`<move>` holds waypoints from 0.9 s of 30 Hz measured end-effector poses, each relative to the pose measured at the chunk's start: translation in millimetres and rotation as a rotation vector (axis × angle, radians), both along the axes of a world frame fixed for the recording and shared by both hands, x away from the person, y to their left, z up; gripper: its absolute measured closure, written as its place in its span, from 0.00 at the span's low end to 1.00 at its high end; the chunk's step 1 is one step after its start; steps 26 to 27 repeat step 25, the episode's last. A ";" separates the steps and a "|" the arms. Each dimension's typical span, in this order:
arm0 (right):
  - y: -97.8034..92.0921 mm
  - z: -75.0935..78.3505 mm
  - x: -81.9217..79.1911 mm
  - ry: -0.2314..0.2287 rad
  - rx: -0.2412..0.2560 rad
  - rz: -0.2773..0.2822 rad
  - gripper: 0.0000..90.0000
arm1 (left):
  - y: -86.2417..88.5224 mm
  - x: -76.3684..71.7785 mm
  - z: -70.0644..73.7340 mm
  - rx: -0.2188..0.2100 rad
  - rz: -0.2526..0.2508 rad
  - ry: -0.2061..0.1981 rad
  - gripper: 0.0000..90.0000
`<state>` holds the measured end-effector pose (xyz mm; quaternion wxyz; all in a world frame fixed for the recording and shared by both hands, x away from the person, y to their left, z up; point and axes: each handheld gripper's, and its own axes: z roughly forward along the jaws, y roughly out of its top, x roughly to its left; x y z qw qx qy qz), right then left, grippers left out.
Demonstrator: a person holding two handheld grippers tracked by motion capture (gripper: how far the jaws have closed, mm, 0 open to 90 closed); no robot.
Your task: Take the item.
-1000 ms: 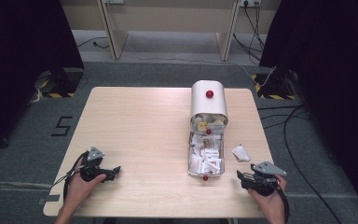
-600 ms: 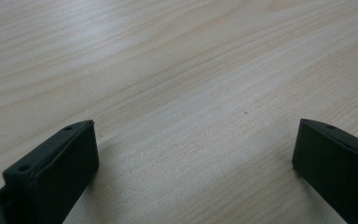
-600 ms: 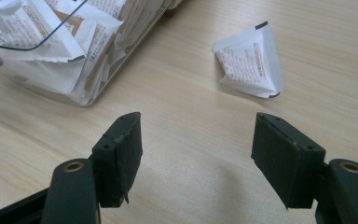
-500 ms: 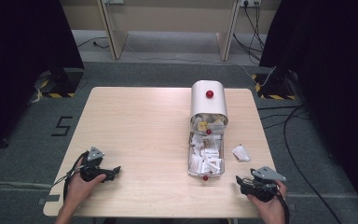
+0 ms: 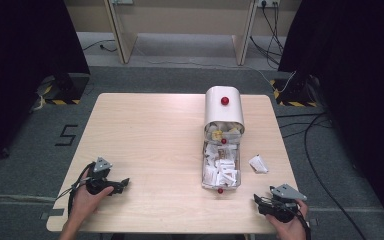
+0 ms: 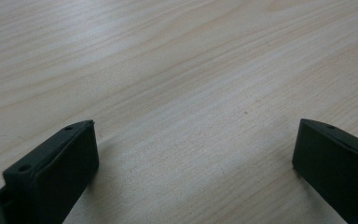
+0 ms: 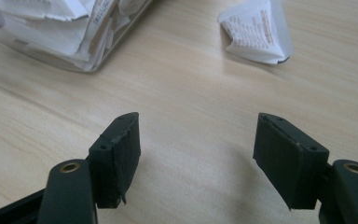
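Both grippers rest low near the front edge of the worktop (image 5: pixel 150 130), fingers spread wide, nothing held. Right gripper (image 5: pixel 269 205) sits nearest the loose folded paper packet (image 5: pixel 258 164), which lies just right of the open clear drawer (image 5: pixel 221 167) stuffed with similar packets; likely a sachet, print too small to read. Next move, by my reckoning: reach forward, close on the packet. Left gripper (image 5: pixel 115 186) idle over bare wood, with ample room.
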<state>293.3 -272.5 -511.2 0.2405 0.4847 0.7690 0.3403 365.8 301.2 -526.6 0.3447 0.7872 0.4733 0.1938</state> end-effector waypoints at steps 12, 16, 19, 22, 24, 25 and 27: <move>-8.6 -7.3 -16.1 0.003 0.029 -0.011 0.36 | 0.0 0.0 0.0 0.000 0.000 0.000 0.00; -9.4 -9.0 -17.9 -0.007 0.040 -0.013 0.35 | 0.0 0.0 0.0 0.000 0.000 0.000 0.00; -9.2 -9.5 -18.6 -0.009 0.045 -0.016 0.35 | 0.0 0.0 0.0 0.000 0.000 0.000 0.00; -9.9 -9.9 -18.7 -0.016 0.043 -0.011 0.35 | 0.0 0.0 0.0 0.000 0.000 0.000 0.00; -9.8 -10.0 -18.7 -0.016 0.044 -0.011 0.35 | 0.0 0.0 0.0 0.000 0.000 0.000 0.00; -9.8 -9.9 -18.7 -0.016 0.043 -0.011 0.35 | -0.1 0.0 0.0 0.000 0.000 0.000 0.00; -9.8 -9.9 -18.7 -0.016 0.043 -0.011 0.35 | -0.1 0.0 0.0 0.000 0.000 0.000 0.00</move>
